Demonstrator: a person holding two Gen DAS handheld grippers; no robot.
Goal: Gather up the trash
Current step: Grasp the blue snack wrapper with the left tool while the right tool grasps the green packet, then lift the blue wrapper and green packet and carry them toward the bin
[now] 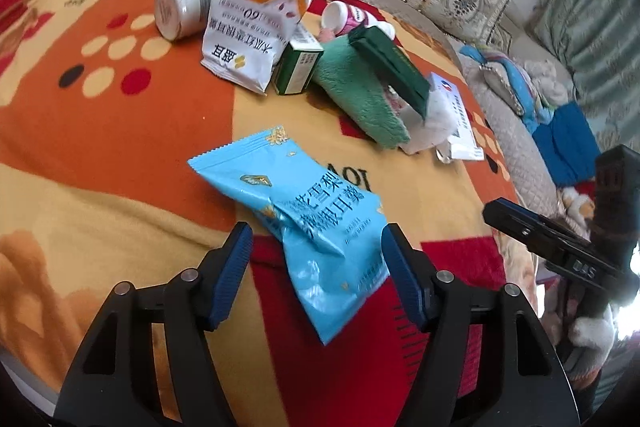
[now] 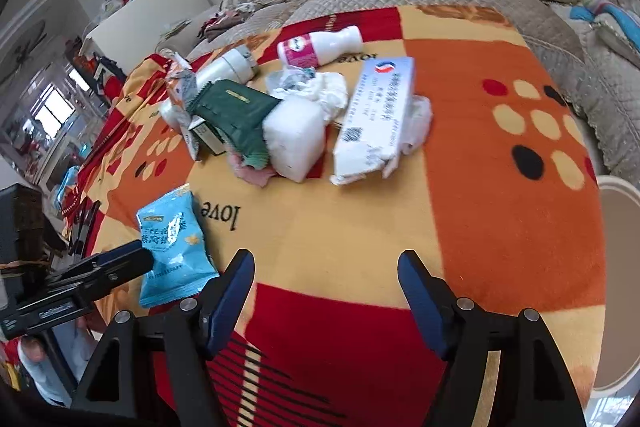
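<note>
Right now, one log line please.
left fingers: open around blue packet, no contact | right gripper: open, empty | pile: untouched

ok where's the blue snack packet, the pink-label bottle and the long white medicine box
blue snack packet point(image 1: 320, 223), left wrist view, on its printed front
pink-label bottle point(image 2: 320, 47), right wrist view, on its body
long white medicine box point(image 2: 372, 115), right wrist view, on its top face

Bright daylight — fisheye-warped, dark-cornered edges

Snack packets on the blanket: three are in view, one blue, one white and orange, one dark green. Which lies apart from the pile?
The blue packet. It lies alone on the blanket, while the white packet and green packet sit in the pile.
</note>
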